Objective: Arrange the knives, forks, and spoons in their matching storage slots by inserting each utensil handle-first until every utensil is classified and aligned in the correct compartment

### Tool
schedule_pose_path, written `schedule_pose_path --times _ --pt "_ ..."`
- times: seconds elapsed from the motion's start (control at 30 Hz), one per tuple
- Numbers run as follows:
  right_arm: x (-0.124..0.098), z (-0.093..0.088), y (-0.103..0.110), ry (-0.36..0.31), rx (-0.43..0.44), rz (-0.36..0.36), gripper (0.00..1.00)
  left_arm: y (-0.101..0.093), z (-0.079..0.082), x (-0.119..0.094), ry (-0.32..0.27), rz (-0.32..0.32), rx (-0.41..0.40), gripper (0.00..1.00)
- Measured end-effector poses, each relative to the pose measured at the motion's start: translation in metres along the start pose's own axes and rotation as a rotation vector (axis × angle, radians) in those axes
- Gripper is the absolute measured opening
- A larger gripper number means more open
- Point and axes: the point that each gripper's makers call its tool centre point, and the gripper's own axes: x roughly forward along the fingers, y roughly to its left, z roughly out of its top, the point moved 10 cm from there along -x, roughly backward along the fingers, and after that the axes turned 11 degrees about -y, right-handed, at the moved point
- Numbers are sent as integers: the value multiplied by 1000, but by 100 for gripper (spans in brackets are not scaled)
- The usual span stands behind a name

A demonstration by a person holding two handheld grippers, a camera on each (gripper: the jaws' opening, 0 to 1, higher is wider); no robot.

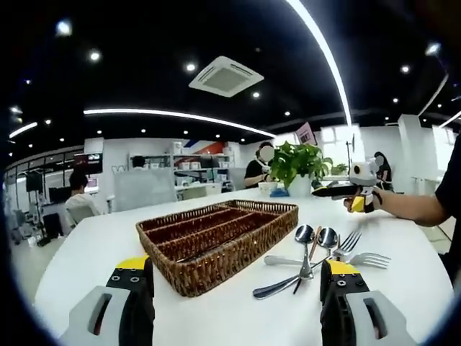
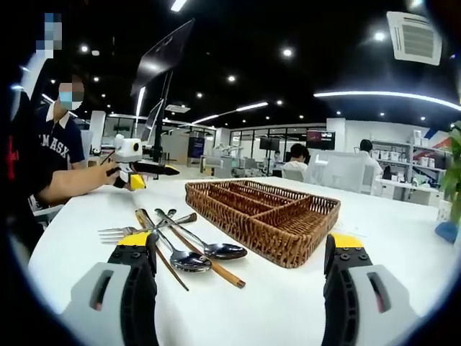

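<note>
both grippers, left (image 1: 236, 288) and right (image 2: 241, 277), hover with jaws spread wide, holding nothing. the wicker tray (image 1: 216, 238) looks empty, though part of its inside is hidden. the utensils (image 1: 317, 252) lie heaped on the table at its 3 o'clock, so sorting seems unstarted.

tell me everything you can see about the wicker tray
The wicker tray is a brown woven rectangular basket with low walls, split by woven dividers into several long slots plus a cross compartment at one end. It sits flat on the white table, apparently empty, apart from the pile of cutlery beside it. Neither gripper touches it.
</note>
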Motion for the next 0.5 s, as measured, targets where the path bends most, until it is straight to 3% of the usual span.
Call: schedule_pose_path --times 0.37,0.5 --pt "-2 1 3 -6 5 -2 100 -6 0 4 12 -9 41 100" --pt "2 6 5 -39 56 45 100 -4 -2 3 18 -7 31 100"
